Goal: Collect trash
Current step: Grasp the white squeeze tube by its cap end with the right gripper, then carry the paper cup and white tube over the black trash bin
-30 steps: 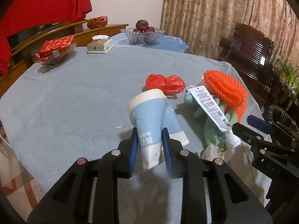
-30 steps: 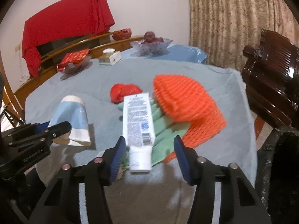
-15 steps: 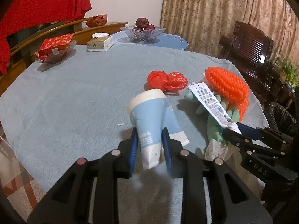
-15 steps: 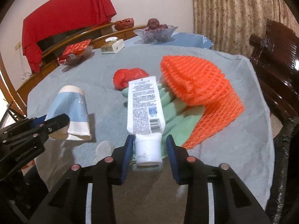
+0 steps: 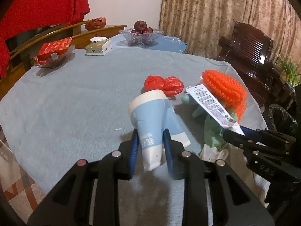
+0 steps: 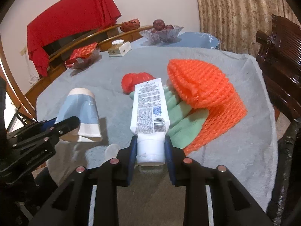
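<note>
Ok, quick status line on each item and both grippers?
left gripper: shut on the paper cup
paper cup: crushed flat, held off the cloth
right gripper: jaws just closed, shut on the tube's cap
tube: capped, tilted up
green glove: lying flat, under the tube
orange net: folded over, on the glove
red bag: crumpled, untouched

Print on white tube [image 6: 149, 111] too small to read. Green glove [image 6: 185, 121] partly hidden under tube and orange foam net [image 6: 205, 90]. Black trash bag [image 6: 289, 162] cut off at right frame edge. Table [image 5: 65, 98] near edge hidden behind gripper bodies. Crumpled wrapper [image 6: 111, 150] by near edge blurred, can't ID.
</note>
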A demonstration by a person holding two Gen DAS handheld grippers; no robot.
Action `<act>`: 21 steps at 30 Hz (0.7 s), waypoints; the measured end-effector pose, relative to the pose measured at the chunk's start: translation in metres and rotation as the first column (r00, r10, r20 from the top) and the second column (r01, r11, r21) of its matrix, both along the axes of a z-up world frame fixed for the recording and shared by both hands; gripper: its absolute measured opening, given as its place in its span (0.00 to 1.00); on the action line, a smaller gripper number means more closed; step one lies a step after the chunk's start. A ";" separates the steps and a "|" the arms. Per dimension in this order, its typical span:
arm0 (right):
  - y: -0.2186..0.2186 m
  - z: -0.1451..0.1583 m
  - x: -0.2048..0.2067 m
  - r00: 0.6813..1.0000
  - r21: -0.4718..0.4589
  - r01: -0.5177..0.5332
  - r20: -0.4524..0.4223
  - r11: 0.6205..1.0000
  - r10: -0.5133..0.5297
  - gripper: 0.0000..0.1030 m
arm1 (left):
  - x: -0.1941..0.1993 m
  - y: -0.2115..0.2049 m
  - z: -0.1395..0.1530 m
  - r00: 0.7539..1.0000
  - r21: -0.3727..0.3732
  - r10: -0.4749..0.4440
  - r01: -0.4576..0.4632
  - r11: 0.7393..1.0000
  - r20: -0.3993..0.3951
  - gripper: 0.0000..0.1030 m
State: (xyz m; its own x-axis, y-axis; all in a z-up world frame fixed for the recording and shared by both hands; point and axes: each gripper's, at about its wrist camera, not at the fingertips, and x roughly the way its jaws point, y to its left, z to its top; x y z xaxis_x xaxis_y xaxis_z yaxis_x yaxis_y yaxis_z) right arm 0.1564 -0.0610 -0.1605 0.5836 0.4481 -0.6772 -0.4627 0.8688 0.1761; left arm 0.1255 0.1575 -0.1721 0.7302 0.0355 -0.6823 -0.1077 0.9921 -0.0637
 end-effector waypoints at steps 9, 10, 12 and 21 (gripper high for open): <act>-0.027 0.032 -0.019 0.998 0.040 0.022 0.060 0.999 -0.024 0.28 | -0.005 -0.015 0.014 0.999 0.002 -0.033 0.033 0.999 0.021 0.25; -0.029 0.036 -0.020 0.997 0.043 0.028 0.066 0.999 -0.031 0.28 | -0.007 -0.019 0.017 0.999 0.003 -0.040 0.040 0.999 0.026 0.25; -0.036 0.044 -0.023 0.996 0.051 0.043 0.081 0.998 -0.047 0.28 | -0.008 -0.024 0.022 0.998 0.005 -0.050 0.049 0.999 0.036 0.25; -0.080 0.082 -0.039 0.979 0.080 0.130 0.149 0.988 -0.140 0.28 | -0.013 -0.066 0.058 0.984 -0.005 -0.134 0.135 0.991 0.115 0.25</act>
